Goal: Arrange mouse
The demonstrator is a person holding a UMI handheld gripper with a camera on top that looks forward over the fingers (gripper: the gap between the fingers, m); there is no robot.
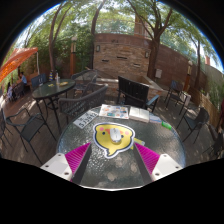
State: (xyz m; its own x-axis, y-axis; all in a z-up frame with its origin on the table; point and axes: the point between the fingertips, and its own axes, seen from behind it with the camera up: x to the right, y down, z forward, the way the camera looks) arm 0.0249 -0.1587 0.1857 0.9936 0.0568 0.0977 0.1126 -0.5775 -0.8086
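Looking out from a round glass table (110,168), the view takes in a paved patio under trees. At the far left an orange umbrella (14,63) is seen, partly cut off, with what may be seated people beneath it, too small to be made out. Beside it a second round table (50,88) is set, bearing a few small items that cannot be identified, and dark metal chairs (80,104) are ranged around it.

Nearer, the gripper (110,157) is held low over the glass table. Its left finger (66,162) shows a magenta pad (77,154) on the inner face, and the fingers are spread wide apart, with nothing pressed between them. Between the two fingers, and slightly ahead of their tips, a mouse (111,139) is seen lying on the glass: a yellow body with grey and white markings on top. Clear gaps are left on either side of it, so it is touched by neither finger. Just beyond the mouse, papers or booklets (124,112) are laid flat on the far part of the table.

Behind these a brick wall (122,55) is seen, with tree trunks rising before and beside it. To the right the second finger (158,162) is seen, its magenta pad (148,154) facing inward. Farther right more dark chairs (176,102) are placed, backed by a wooden fence (185,62).
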